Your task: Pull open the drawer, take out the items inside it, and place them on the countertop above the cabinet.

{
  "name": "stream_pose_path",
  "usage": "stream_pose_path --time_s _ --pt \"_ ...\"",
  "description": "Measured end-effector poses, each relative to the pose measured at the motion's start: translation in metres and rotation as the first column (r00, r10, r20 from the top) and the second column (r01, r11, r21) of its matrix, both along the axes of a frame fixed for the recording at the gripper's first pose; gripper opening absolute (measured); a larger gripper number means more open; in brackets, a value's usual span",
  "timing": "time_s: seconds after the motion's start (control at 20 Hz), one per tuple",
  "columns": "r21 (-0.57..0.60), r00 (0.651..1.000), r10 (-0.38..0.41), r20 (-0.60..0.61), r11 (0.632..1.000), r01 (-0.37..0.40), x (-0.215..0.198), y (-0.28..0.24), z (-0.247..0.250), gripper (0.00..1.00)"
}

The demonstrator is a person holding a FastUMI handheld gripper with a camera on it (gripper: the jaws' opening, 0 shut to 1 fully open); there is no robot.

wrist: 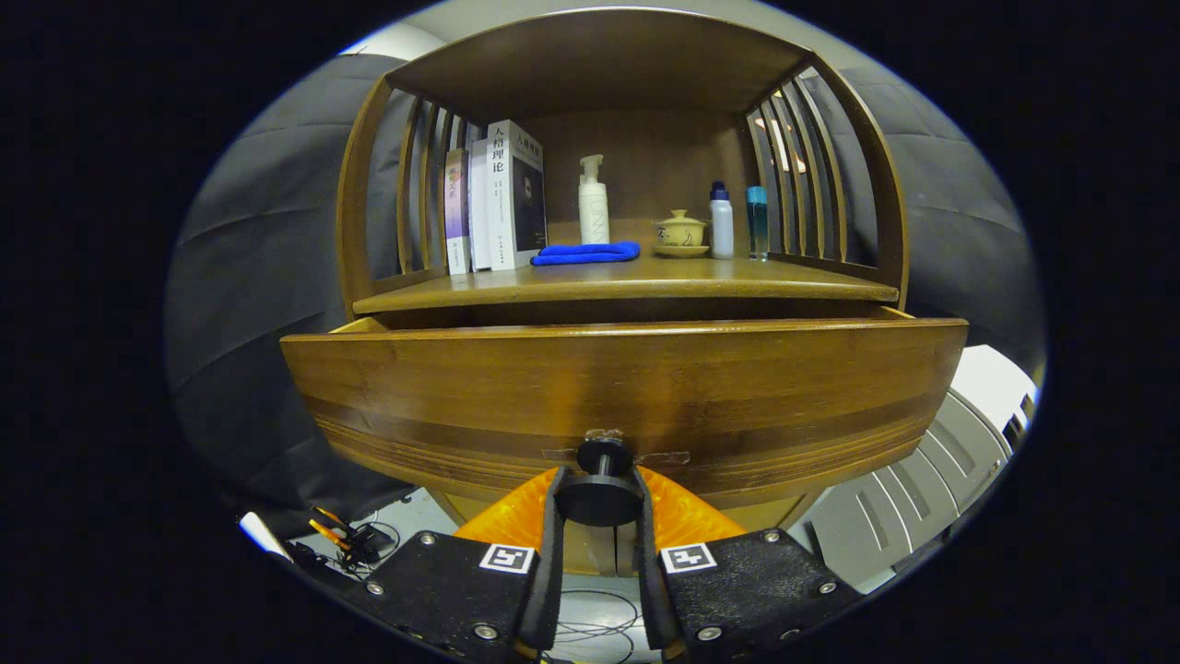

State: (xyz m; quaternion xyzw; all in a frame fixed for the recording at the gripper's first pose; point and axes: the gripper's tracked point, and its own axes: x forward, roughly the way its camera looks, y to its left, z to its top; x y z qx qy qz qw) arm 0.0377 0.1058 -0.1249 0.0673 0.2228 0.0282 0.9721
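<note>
A wooden cabinet's drawer (627, 387) stands pulled out toward me, its broad front panel just ahead of the fingers. Its round dark knob (600, 496) sits between my two fingers, and my gripper (599, 503) is shut on it, both fingers pressing its sides. The drawer's inside is hidden behind the front panel. Above it lies the countertop (627, 281), the cabinet's open shelf with slatted sides.
On the countertop stand several books (498, 198) at the left, a folded blue cloth (586, 253), a white pump bottle (593, 203), a small lidded cup on a saucer (681, 232), and two small bottles (735, 221). Cables (359, 539) lie on the floor below left.
</note>
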Motion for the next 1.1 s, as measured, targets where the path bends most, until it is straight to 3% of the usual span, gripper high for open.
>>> stream_pose_path --time_s 0.8,0.95,1.1 --pt "0.029 0.999 -0.009 -0.034 1.000 0.010 -0.063 0.003 0.000 0.36" --pt "0.066 1.000 -0.010 0.029 0.998 0.008 -0.063 -0.001 0.013 0.48" --pt "0.093 0.997 -0.017 0.081 0.996 0.009 -0.062 -0.003 0.036 0.84"
